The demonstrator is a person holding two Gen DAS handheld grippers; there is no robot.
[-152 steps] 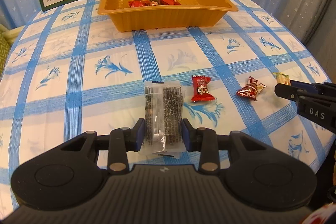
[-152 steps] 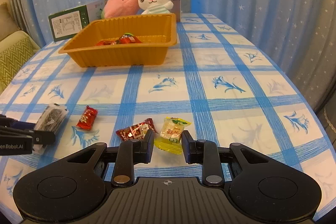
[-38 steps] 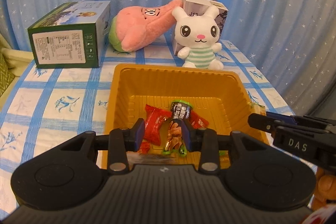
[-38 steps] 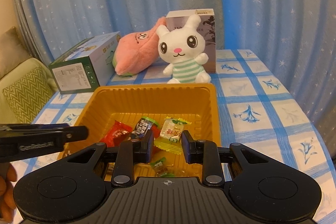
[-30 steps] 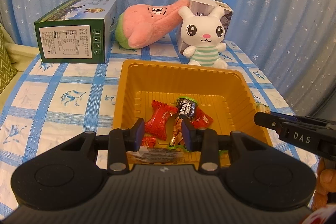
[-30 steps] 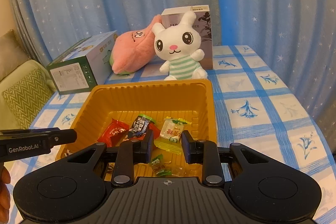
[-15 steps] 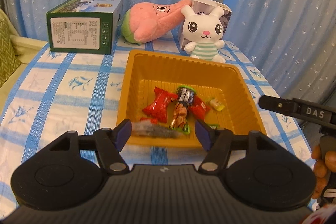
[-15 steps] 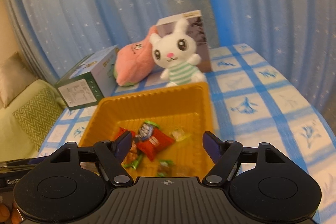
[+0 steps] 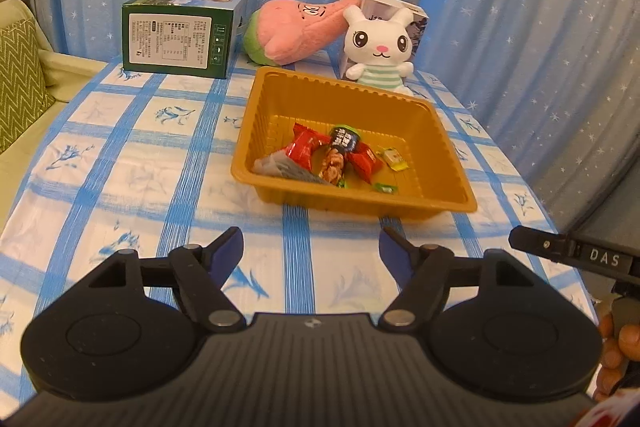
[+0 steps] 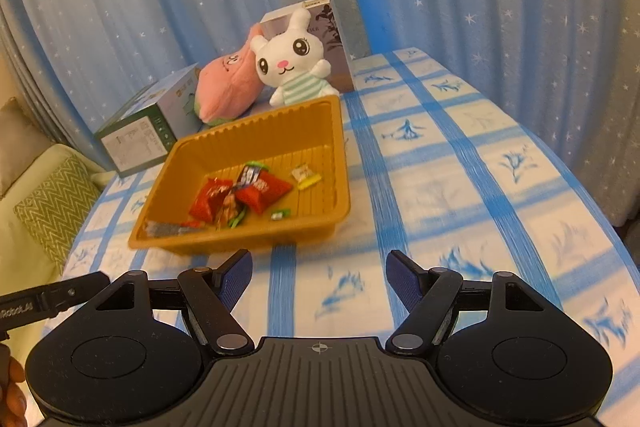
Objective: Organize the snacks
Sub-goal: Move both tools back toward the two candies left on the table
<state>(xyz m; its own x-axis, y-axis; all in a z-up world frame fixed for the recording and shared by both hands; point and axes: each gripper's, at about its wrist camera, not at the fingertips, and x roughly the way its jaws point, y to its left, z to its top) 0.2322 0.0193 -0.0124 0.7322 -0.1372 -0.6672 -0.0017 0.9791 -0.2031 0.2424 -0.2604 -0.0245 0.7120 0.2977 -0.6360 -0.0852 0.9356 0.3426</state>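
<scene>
The snacks are sitting in the amber plastic tray (image 9: 436, 143), a shallow rectangular tub with ribbed, fluted walls and a rolled lip, resting on the tabletop (image 9: 120, 163). Inside it, two glossy red crinkled packets (image 9: 302, 151) are lying against a dark-topped wrapped bar (image 9: 340, 151), with a flat, speckled grey sachet (image 9: 280, 167) leaning in the near left corner, a small yellow candy (image 9: 394, 158) to the right and a tiny green one (image 9: 385, 188) near the front wall.

The left tool (image 9: 310, 251) is hovering over the cloth just short of the tray's near wall; its jaws have just been opening and are standing wide apart, blue ridged pads bare, nothing between them. The right tool (image 10: 319, 277) is also hanging released before the tray, its jaws having just swung open, empty too. Each tool's black finger is poking into the other's view, with fingertips of the person's hand showing at the edge.

The tabletop is wearing a smooth white cloth with broad blue checks and blue flower prints. Behind the tray, a soft white plush rabbit (image 9: 378, 47) in a green-striped top is sitting upright, touching a pink and green plush (image 9: 296, 31) lying on its side. A grey carton (image 10: 320, 39) is standing behind the rabbit, and a green printed cardboard box (image 9: 180, 35) is lying to the left. Star-dotted blue curtains (image 9: 520, 7) are hanging in soft folds behind.
</scene>
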